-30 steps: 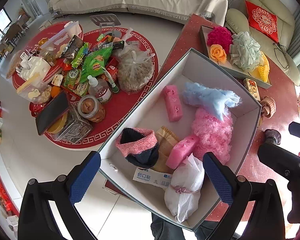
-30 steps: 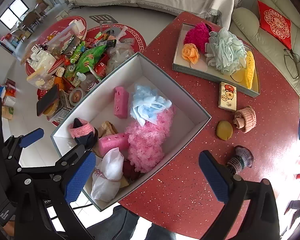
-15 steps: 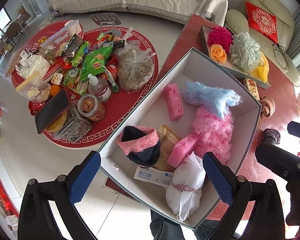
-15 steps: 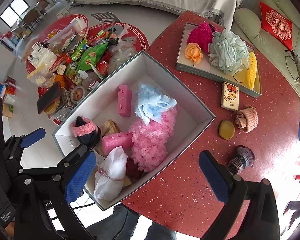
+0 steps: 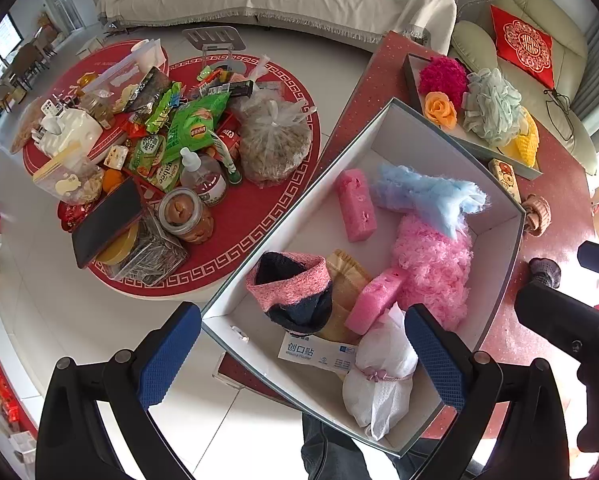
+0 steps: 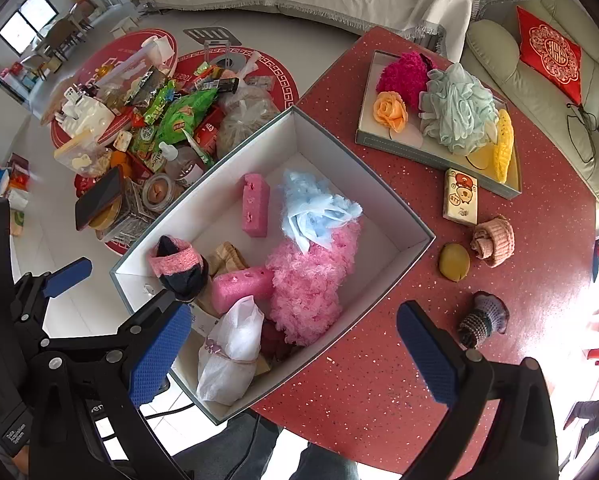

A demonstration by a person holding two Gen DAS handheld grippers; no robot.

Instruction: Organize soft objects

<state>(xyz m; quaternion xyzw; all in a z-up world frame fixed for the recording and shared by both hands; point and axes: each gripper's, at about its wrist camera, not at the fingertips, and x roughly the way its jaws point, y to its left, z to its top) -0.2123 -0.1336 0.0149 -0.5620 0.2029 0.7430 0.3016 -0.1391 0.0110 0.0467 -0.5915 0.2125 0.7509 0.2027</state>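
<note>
Soft objects are already piled in box point(image 6: 403, 222); both grippers, left point(image 5: 299, 356) and right point(image 6: 295, 350), are held released, empty. Judged between picks: grey knit roll point(image 6: 484, 320), near right, is likely reached next.

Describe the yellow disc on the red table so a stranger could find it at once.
Start at the big white box on the red table. Just past the box's right corner lies the yellow disc, beside a rolled pink knit piece. It is the only flat, smooth, mustard-yellow round there; its neighbours are knitted.
</note>
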